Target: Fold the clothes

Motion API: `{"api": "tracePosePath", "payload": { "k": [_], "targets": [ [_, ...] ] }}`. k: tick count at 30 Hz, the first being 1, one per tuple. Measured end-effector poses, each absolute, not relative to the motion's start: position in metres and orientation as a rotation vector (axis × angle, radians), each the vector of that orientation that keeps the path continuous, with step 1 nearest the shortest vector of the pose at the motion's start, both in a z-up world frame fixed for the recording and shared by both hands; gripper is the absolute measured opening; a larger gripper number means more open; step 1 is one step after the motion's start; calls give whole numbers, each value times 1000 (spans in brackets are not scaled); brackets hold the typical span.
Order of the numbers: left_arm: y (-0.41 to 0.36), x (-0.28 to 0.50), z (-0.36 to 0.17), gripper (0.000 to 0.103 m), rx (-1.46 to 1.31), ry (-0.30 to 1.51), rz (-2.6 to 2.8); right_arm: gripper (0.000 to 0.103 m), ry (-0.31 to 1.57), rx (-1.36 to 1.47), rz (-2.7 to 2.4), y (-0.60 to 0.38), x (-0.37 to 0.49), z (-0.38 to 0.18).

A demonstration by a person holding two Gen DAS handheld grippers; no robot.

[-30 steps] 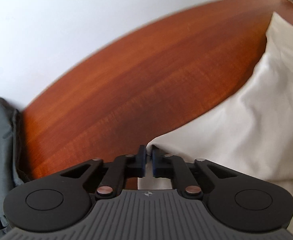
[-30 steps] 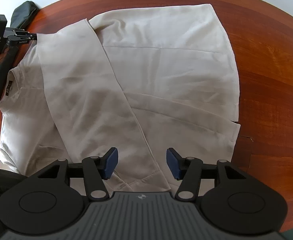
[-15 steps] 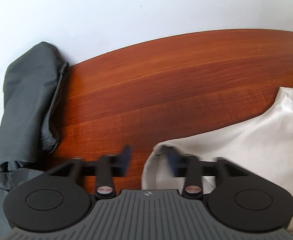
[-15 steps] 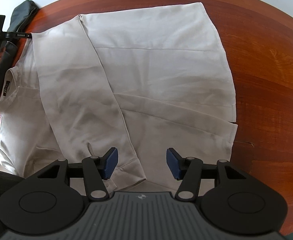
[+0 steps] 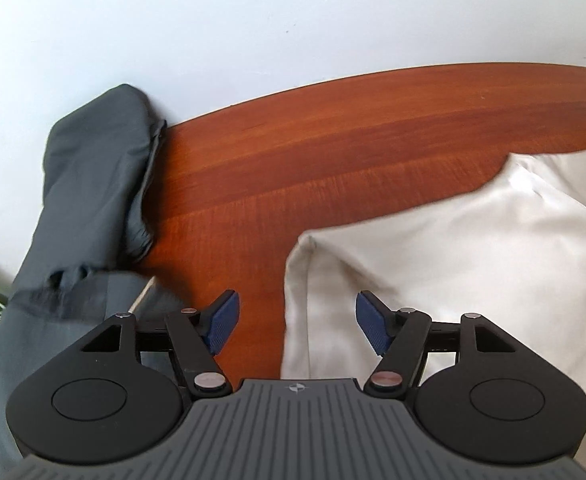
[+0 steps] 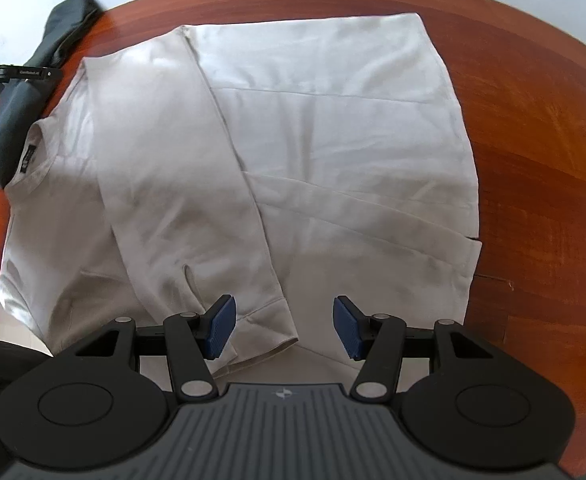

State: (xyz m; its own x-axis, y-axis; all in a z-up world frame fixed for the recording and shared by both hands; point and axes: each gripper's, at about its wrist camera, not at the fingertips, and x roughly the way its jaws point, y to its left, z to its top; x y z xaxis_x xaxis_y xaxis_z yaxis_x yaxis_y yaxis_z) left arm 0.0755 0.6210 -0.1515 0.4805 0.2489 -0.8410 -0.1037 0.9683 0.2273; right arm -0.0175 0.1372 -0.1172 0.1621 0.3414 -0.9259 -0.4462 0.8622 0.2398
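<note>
A cream shirt lies flat on the round wooden table, one sleeve folded lengthwise over its body, cuff near me. My right gripper hovers open over the cuff and hem, holding nothing. In the left wrist view, the shirt's folded corner lies under the right fingertip of my open left gripper, which holds nothing. The left gripper also shows at the far left of the right wrist view, held by a hand, beside the shirt's shoulder.
A dark grey garment lies bunched at the table's left edge, also seen as the grey garment in the right wrist view. Bare wood stretches beyond the shirt. The shirt's collar with a black label faces left.
My left gripper opened and let go of the sleeve corner, which now rests on the table. It drew back to the left. The right gripper stayed open over the cuff.
</note>
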Motion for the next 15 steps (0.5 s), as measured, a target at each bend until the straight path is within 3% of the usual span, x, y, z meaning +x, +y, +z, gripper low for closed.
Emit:
{"api": "tracePosePath", "payload": {
  "k": [15],
  "targets": [
    [582,-63,-138,68,77,1045,301,64,1201,-188,704,146,-56,-108]
  ]
}}
